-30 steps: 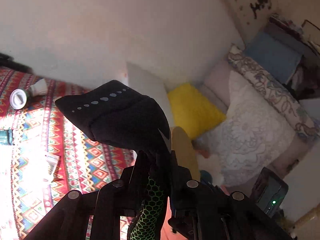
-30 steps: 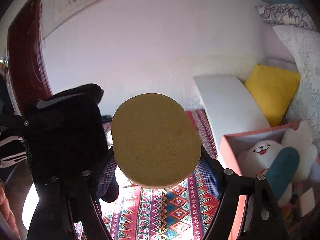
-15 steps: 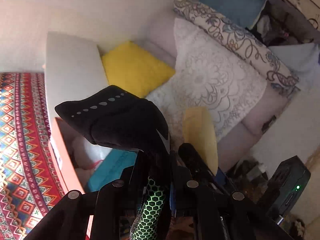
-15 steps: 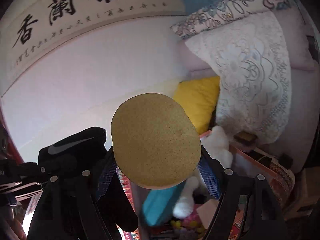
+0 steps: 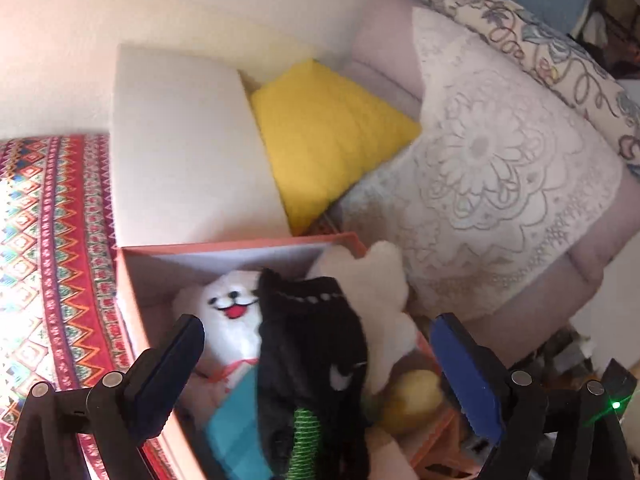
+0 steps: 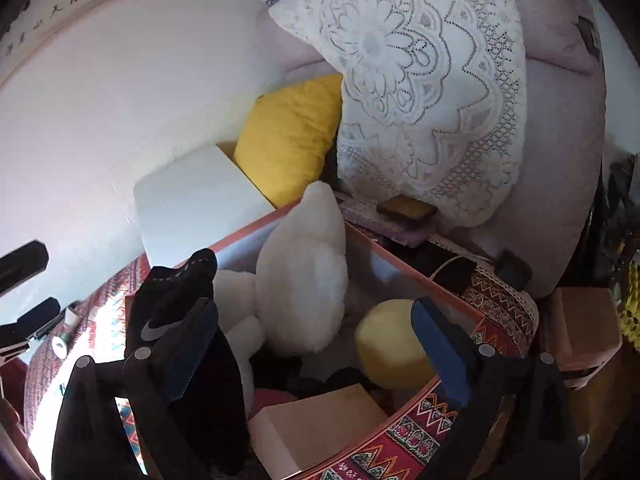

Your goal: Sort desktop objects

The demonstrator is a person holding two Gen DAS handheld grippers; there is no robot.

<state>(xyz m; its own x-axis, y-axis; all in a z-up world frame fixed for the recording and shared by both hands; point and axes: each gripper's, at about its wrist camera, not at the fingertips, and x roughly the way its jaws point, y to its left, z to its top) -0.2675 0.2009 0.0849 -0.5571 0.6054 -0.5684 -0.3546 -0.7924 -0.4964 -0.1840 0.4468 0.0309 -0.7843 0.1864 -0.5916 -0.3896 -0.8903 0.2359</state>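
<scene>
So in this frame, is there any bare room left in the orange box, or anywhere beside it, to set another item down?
The orange box is crowded: white plush toy, black glove, yellow sponge and a cardboard block fill it. Only a grey strip along its back wall shows bare. Outside, the white block top and the patterned cloth on the left look free.
</scene>
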